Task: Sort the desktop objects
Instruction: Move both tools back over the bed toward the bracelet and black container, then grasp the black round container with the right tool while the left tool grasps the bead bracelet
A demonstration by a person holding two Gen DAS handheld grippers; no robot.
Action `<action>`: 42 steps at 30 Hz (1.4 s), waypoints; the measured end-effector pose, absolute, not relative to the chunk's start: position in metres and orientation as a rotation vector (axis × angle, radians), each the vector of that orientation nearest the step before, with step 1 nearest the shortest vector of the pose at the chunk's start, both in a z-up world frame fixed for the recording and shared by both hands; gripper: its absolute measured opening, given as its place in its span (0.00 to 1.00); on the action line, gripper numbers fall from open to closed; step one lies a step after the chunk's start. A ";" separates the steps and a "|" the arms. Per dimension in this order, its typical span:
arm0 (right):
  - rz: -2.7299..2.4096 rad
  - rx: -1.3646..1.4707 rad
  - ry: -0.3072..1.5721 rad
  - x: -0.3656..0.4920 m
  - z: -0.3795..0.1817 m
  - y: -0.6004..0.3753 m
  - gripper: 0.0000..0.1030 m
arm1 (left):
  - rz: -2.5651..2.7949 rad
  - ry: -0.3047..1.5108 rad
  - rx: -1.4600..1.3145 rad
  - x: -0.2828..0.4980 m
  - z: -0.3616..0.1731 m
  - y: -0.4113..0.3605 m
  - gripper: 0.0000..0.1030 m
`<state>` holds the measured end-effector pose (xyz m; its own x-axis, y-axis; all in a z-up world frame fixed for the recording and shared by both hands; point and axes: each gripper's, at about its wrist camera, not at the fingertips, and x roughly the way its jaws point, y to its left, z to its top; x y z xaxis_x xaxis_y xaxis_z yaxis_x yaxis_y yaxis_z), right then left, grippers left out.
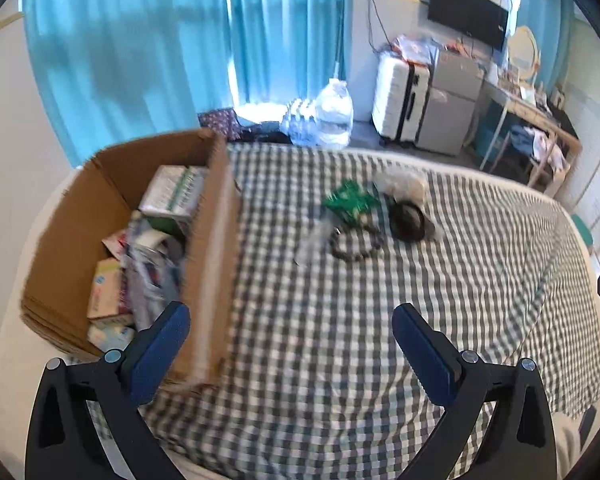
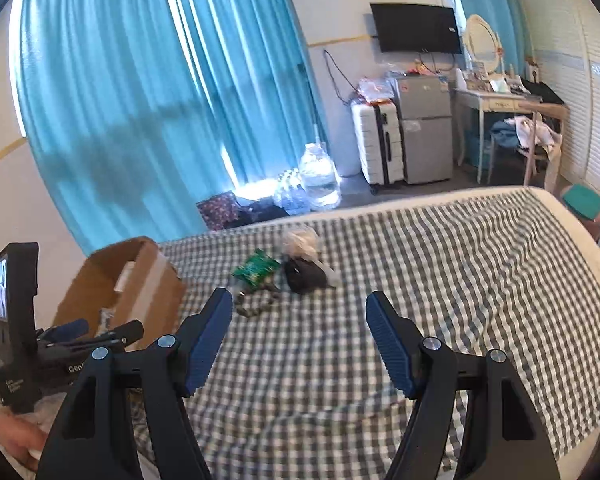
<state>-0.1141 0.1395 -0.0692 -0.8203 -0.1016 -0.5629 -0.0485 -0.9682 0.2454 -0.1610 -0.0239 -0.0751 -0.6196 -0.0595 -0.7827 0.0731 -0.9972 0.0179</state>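
— Cardboard box (image 1: 112, 216) sits at the left of the left wrist view, on the checked bedcover (image 1: 340, 320), with cartons and packets inside. Where are the loose bits?

— Centre of the frame: a green packet (image 1: 350, 198), a black round item (image 1: 408, 220), a dark cord (image 1: 352, 246) and something whitish, blurred.

— And the tools?

— Left gripper (image 1: 290, 336) spread wide, nothing between its fingers. Right gripper (image 2: 299, 326) apart too, empty, over the cover.
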 end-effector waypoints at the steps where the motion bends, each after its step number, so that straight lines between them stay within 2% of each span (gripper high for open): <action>1: -2.942 0.943 -0.397 -0.114 -0.075 0.142 0.67 | -2.759 0.014 1.355 -0.164 -0.084 -0.017 1.00; 17: -2.870 1.162 -0.436 -0.180 -0.185 0.175 0.67 | -2.754 -0.088 1.477 -0.253 -0.178 0.034 1.00; 21: -2.850 1.180 -0.403 -0.202 -0.197 0.176 0.67 | -2.754 -0.009 1.507 -0.282 -0.201 0.040 1.00; 27: -2.810 1.172 -0.346 -0.237 -0.215 0.175 0.67 | -2.734 -0.014 1.504 -0.310 -0.234 0.043 1.00; 33: -2.764 1.116 -0.314 -0.273 -0.218 0.165 0.67 | -2.765 0.123 1.448 -0.321 -0.242 0.028 0.99; 36: -2.740 1.104 -0.309 -0.291 -0.220 0.157 0.67 | -2.790 0.128 1.460 -0.322 -0.241 0.026 0.84; 38: -2.725 1.102 -0.282 -0.299 -0.224 0.149 0.67 | -2.798 0.145 1.465 -0.321 -0.238 0.023 0.69; 42: -2.718 1.104 -0.236 -0.314 -0.231 0.134 0.66 | -2.801 0.178 1.493 -0.317 -0.234 0.015 0.55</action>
